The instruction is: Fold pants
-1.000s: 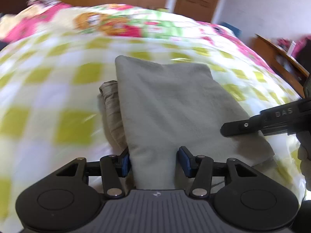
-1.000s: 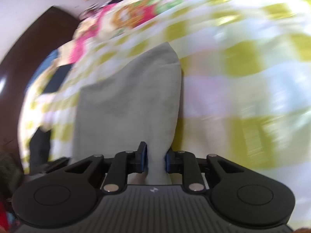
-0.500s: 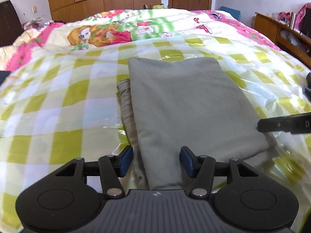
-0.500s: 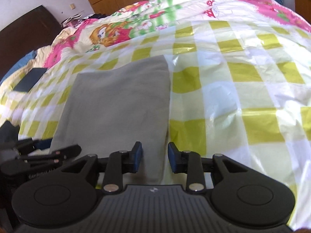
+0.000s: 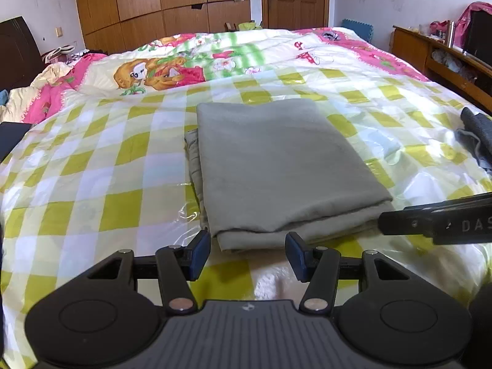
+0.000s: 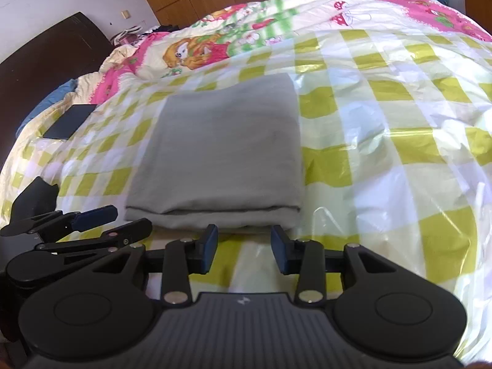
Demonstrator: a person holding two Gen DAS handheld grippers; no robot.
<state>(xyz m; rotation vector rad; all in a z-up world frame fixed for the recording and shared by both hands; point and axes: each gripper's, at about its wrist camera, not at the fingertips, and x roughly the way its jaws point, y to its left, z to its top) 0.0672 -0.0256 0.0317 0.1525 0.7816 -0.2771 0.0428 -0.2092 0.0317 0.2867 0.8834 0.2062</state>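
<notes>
Straight ahead of both my tools, on the checked plastic sheet (image 5: pixel 92 203) that covers the bed (image 5: pixel 353 43), the grey pants (image 5: pixel 276 166) lie folded into a thick flat packet, long axis running away from me toward the wardrobe (image 5: pixel 160 3). The near edge, where the layers stack up, sits just beyond my left tool (image 5: pixel 247 253), whose jaws stand wide with nothing between them and clear of the cloth. My right tool (image 6: pixel 244 249) is the same story: jaws wide, empty, lined up on the near right part of that edge. In the left view the right tool (image 5: pixel 436 224) juts in from the side, close to the packet's right near corner. An under-layer pokes out along the packet's left side, so the stack isn't quite square there; I judge the fold is as good as done, and any last touch would be a tidy-up on that left edge, which my left tool is nearer to. Well off to the right lies a dark garment (image 5: pixel 476 135), and a dark flat thing (image 6: pixel 70 121) rests far left. Nothing stands between me and the pants.
</notes>
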